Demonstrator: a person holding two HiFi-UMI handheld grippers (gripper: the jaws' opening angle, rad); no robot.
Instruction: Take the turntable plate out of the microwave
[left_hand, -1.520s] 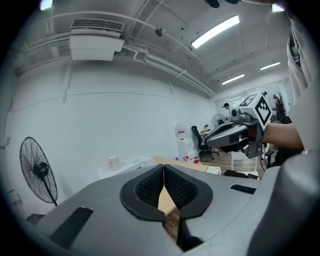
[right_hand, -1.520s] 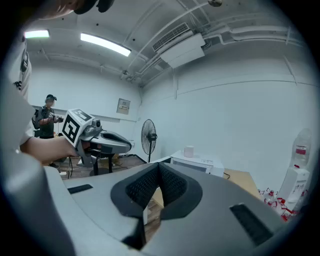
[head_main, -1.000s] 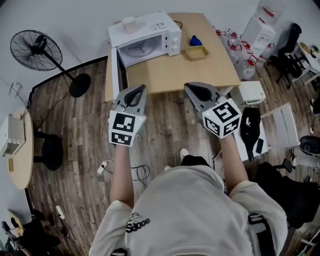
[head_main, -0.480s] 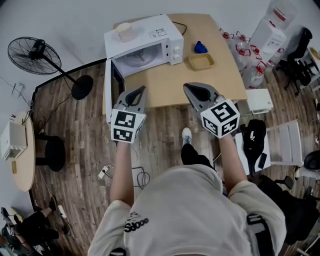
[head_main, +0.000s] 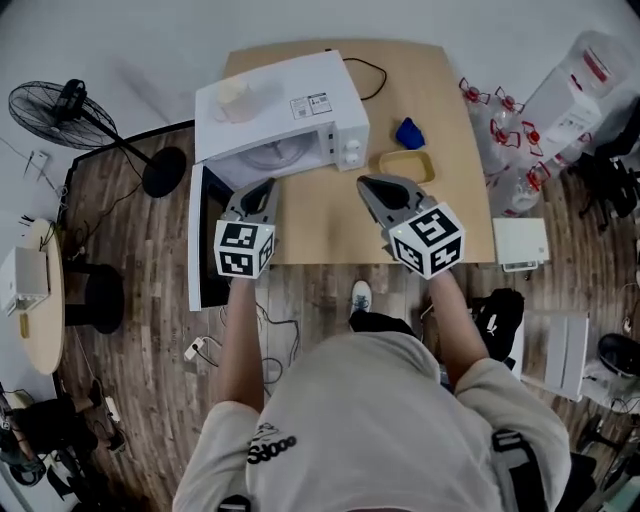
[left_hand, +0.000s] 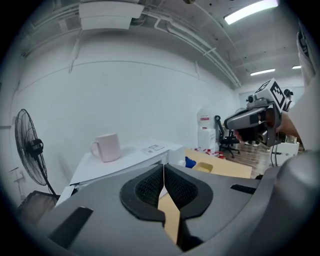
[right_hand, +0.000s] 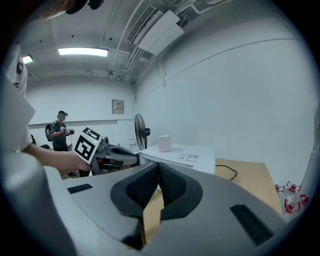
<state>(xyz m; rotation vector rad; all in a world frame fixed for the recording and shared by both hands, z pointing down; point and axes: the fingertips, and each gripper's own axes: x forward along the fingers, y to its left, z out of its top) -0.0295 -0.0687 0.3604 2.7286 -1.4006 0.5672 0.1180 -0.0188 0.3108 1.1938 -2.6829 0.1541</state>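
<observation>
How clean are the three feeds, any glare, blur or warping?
Head view: sharp, evenly lit, fisheye-bowed at the edges; the microwave cavity is shaded, the turntable plate only partly visible. Left gripper view: heavy barrel warp, black corners, a glaring ceiling light at top right; the left tool fills the bottom. Right gripper view: same warp, right tool likewise.

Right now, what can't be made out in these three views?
Turntable plate: head view, only a pale sliver shows; the microwave roof covers the rest.
Microwave cavity: both gripper views, hidden behind the left tool and right tool bodies.
Blue object beside the yellow tray: head view, too small to identify.
Label print on the microwave: head view, too small to read.
</observation>
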